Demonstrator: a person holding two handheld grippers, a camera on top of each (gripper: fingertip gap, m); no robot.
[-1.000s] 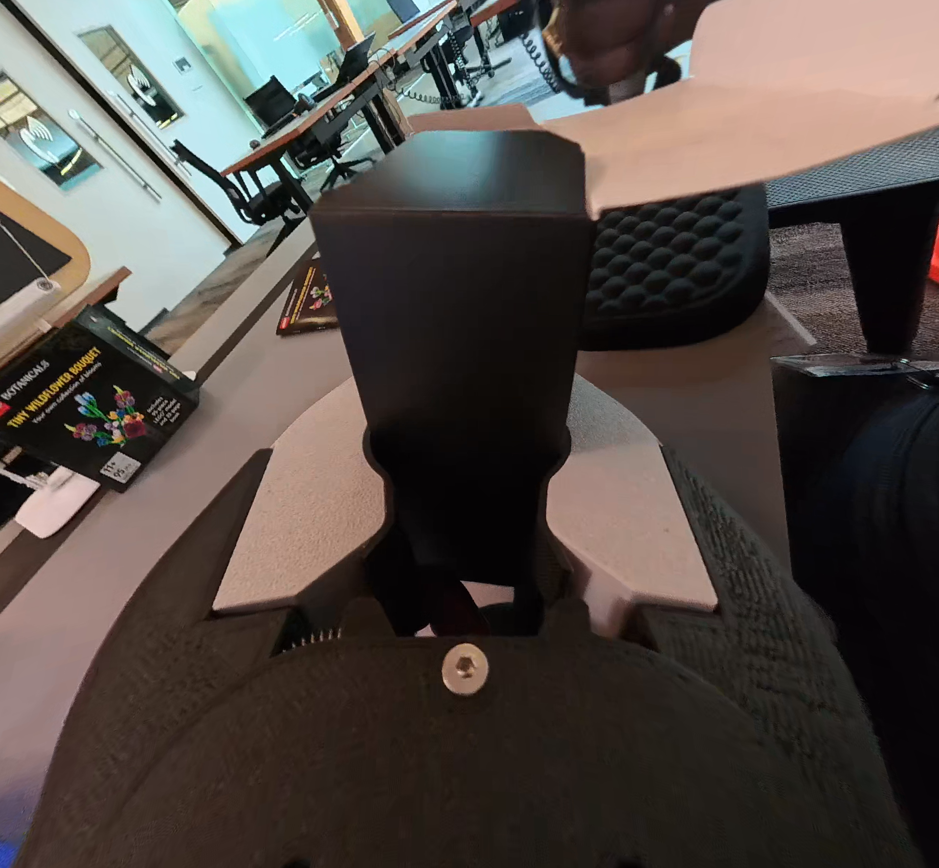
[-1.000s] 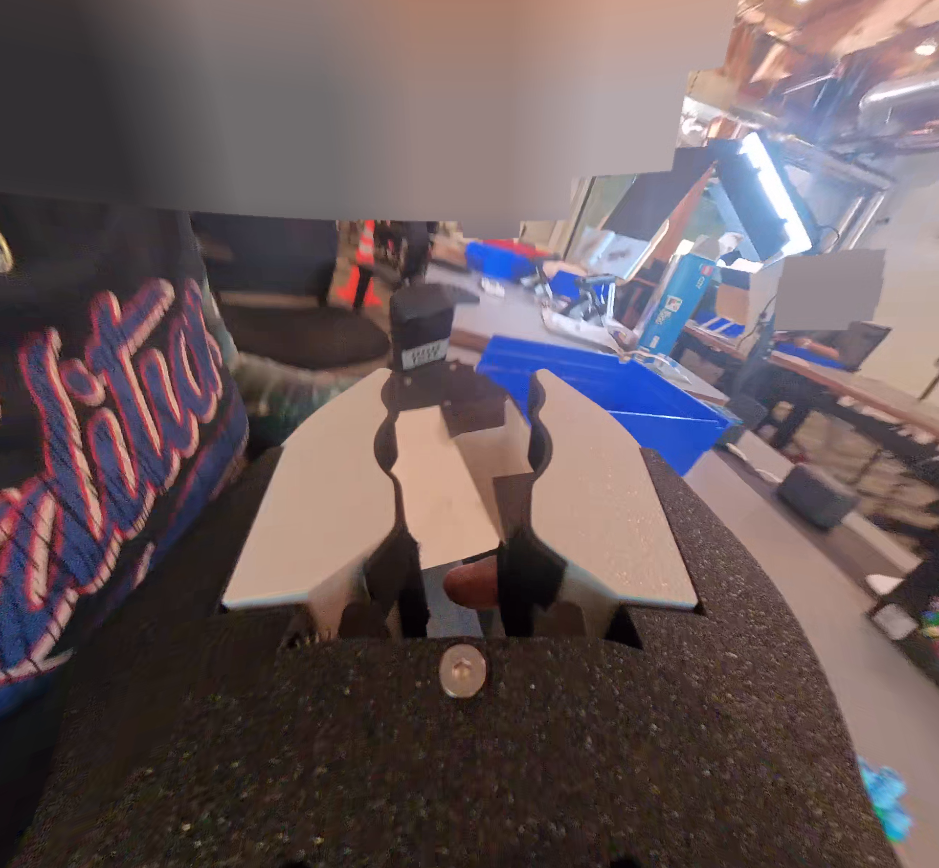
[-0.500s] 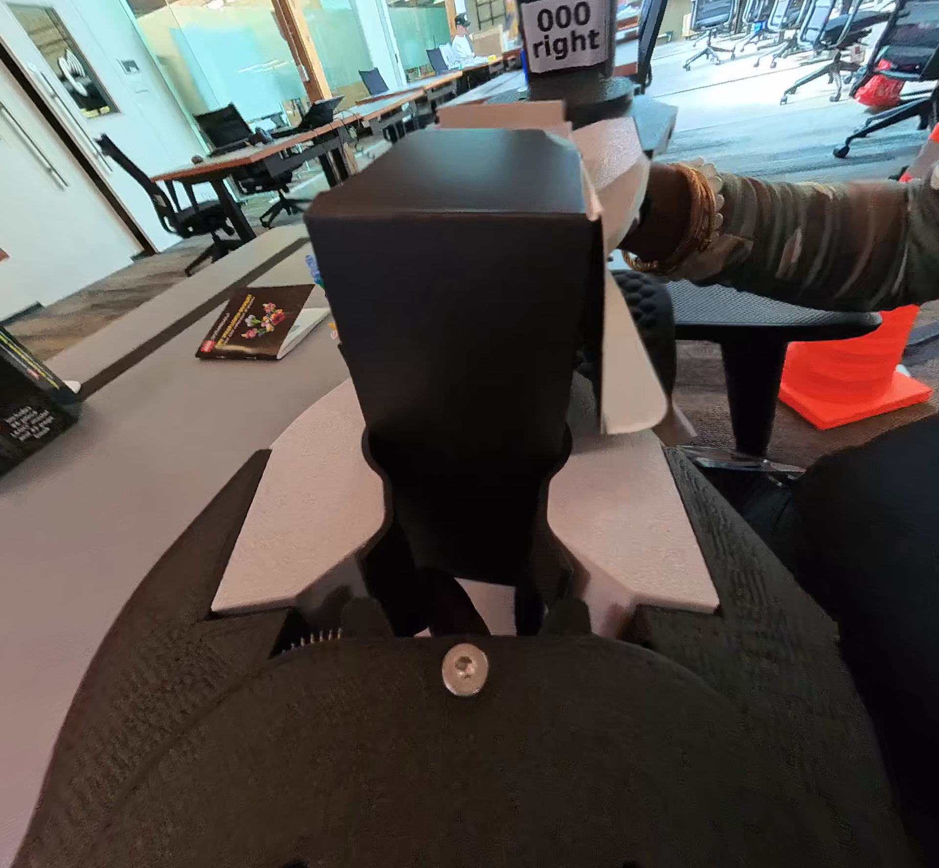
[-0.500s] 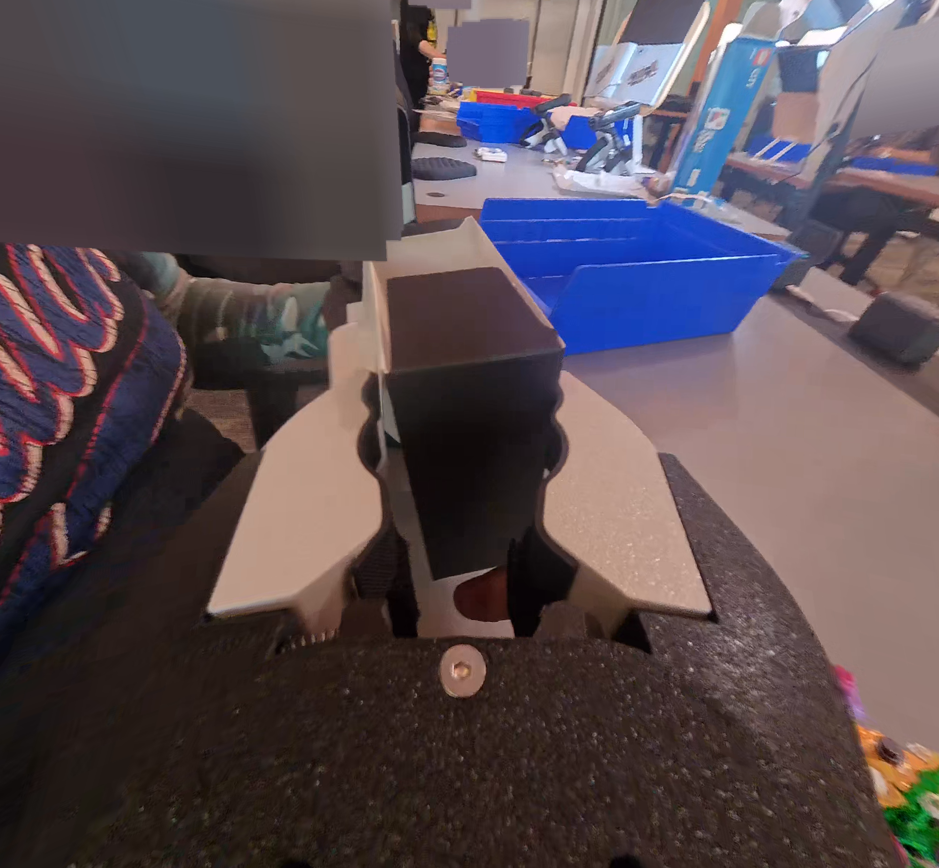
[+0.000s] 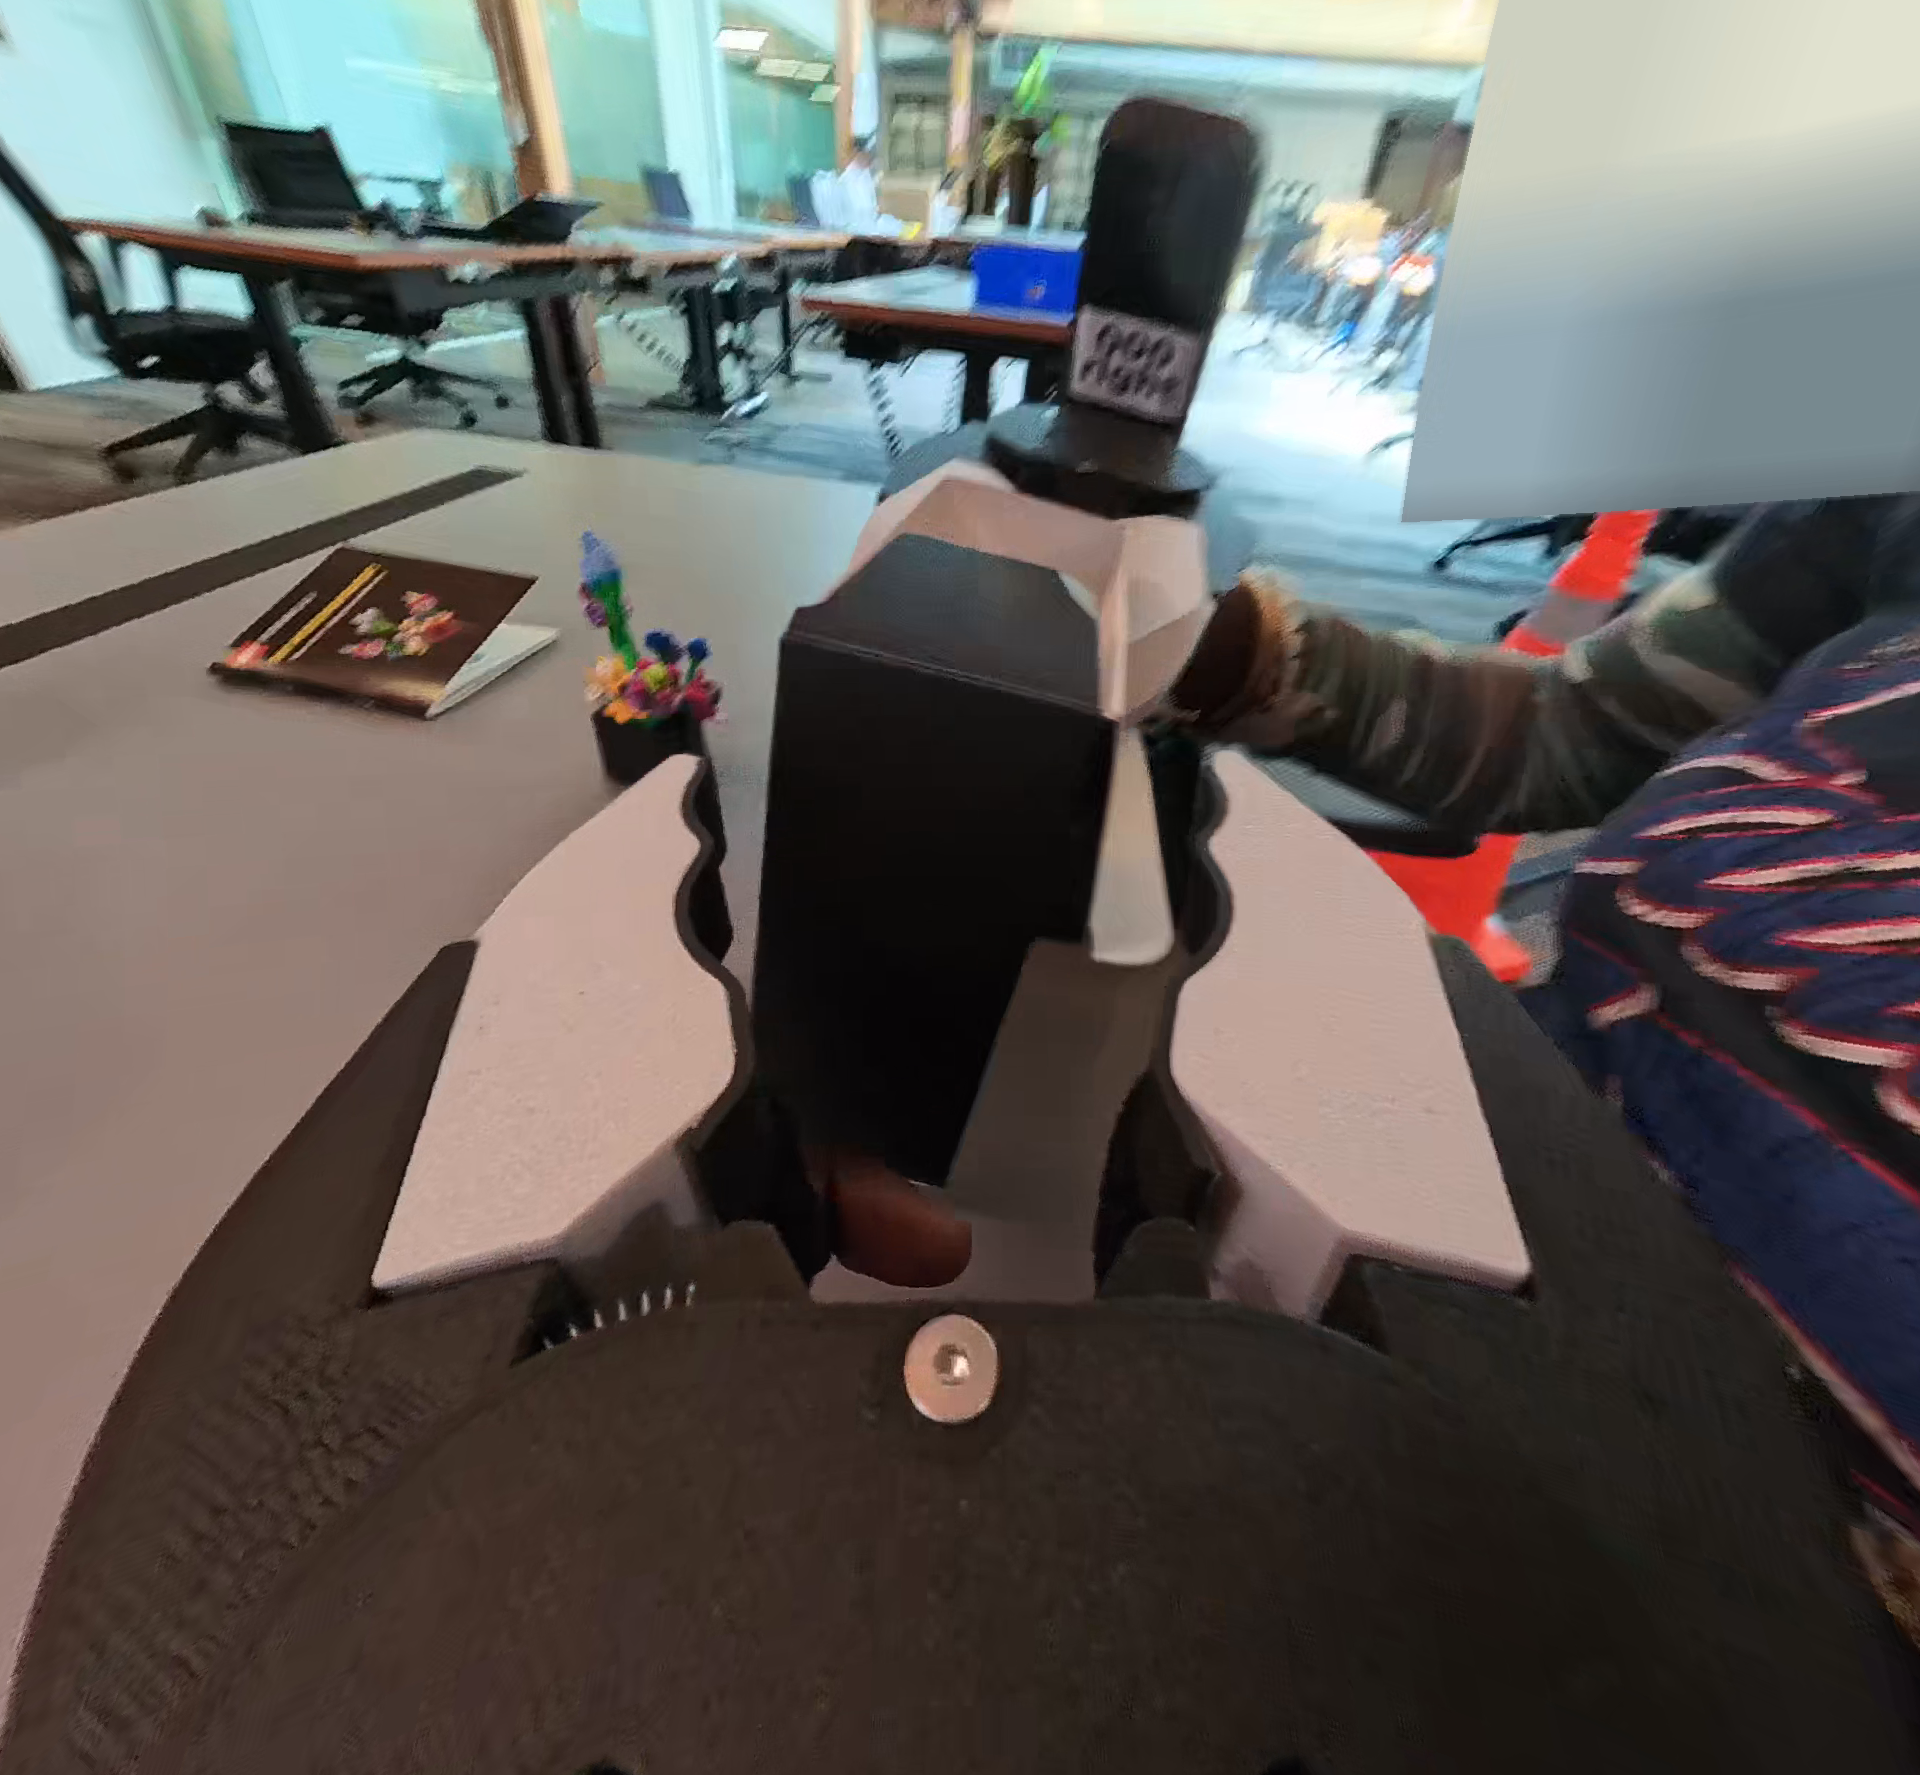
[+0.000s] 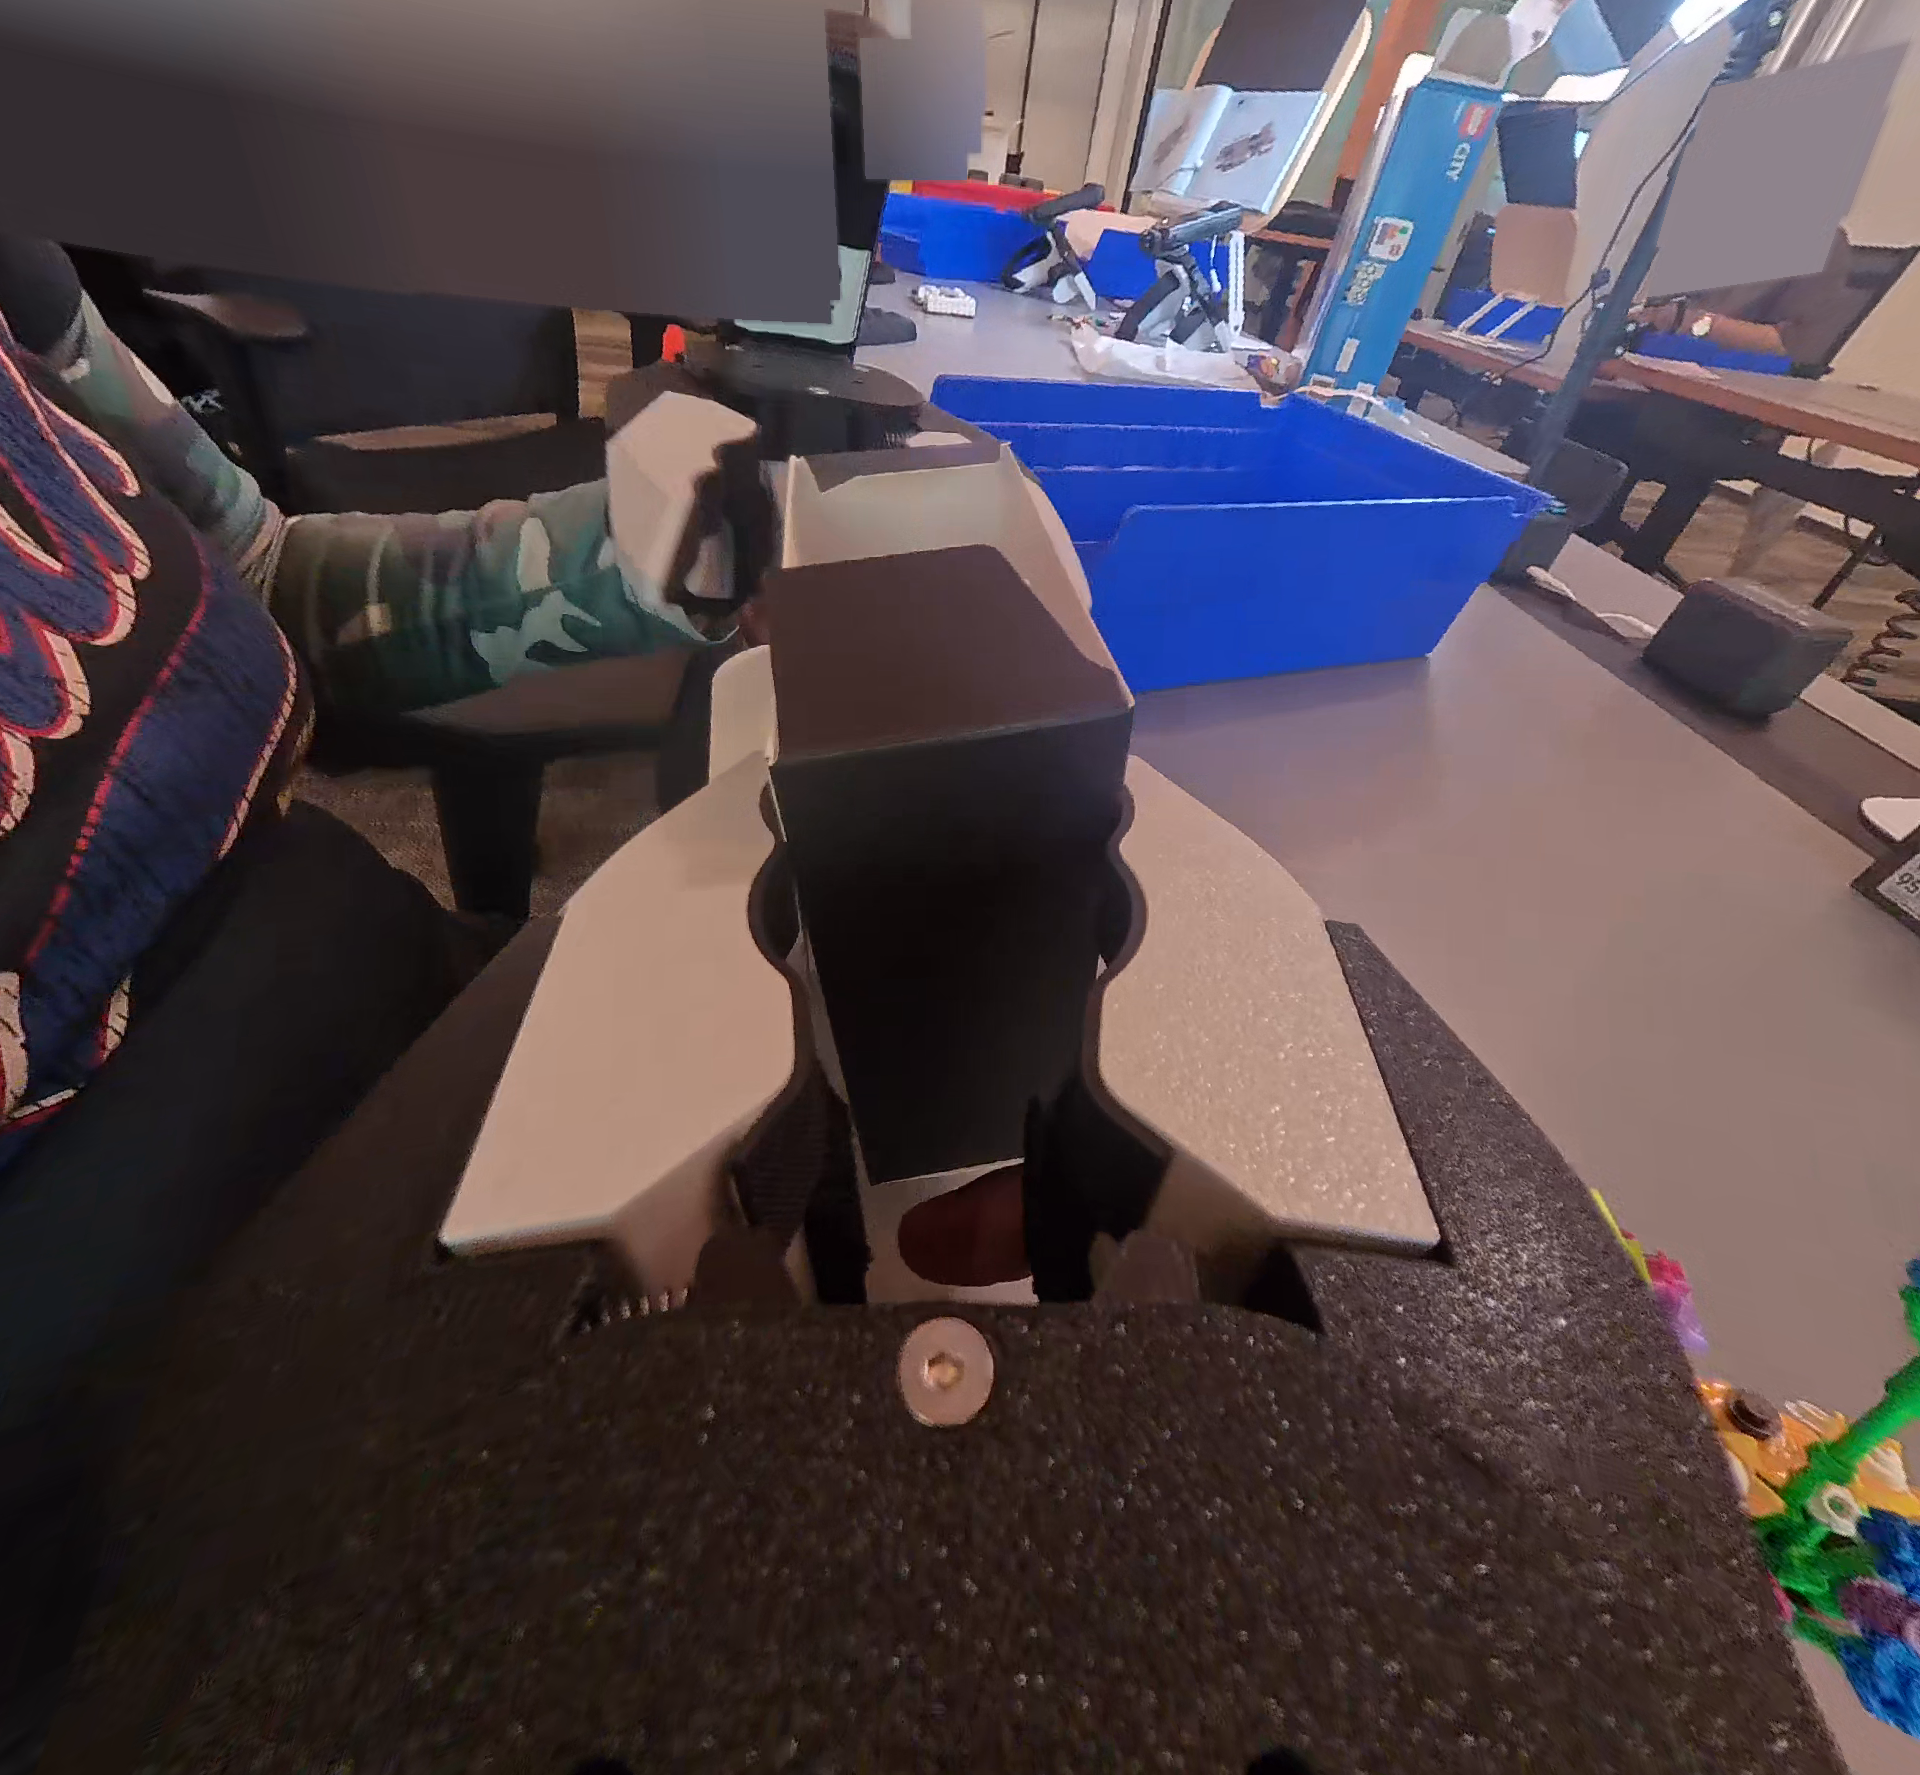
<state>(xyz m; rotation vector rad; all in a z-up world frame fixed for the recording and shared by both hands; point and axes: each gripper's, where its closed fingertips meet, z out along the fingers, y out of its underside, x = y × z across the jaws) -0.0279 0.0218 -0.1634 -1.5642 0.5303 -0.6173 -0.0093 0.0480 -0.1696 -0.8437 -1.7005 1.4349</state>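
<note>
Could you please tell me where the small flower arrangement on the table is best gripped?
Grip the black pot at its base, coming in level from the side just above the table. The pot is upright, compact and solid-looking, while the flowers above are thin, uneven and probably fragile.

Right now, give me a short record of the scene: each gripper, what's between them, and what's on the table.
Left gripper: open, fingers on either side of the black box, not clamping it
Right gripper: shut on the black box, at the opposite end
Black box: held above the table edge, white flaps loose
Table: booklet, toy flower bouquet, blue bin
</note>
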